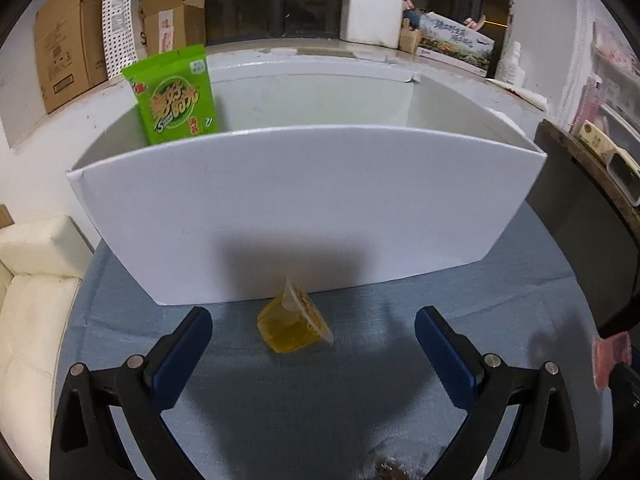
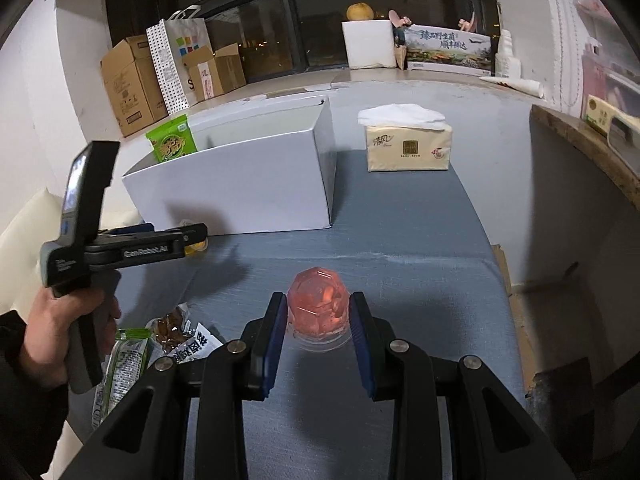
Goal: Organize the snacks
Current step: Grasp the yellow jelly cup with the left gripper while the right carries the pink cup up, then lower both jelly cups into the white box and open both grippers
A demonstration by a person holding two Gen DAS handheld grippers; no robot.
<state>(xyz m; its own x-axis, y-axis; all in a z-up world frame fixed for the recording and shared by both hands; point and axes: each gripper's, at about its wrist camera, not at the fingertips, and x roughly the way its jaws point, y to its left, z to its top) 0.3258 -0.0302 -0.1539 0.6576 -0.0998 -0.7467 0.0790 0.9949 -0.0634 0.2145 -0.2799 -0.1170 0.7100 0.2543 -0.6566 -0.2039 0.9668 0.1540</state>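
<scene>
Right wrist | right hand-held gripper [image 2: 318,316] clamps one pink jelly cup [image 2: 318,300] | left hand-held gripper [image 1: 314,330] wide, empty | one yellow jelly cup [image 1: 294,322]

The room is lit from above and looks fairly bright, but the windows [image 2: 320,28] at the back are dark. A big soft shadow falls on the front of the white cardboard box [image 1: 304,208]. Both pictures bend at the edges and have black corners. The pink see-through jelly cup [image 2: 319,304] shines a little.

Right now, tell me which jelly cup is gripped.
The pink jelly cup, clamped in the right gripper. The yellow jelly cup lies free before the open left gripper.
</scene>
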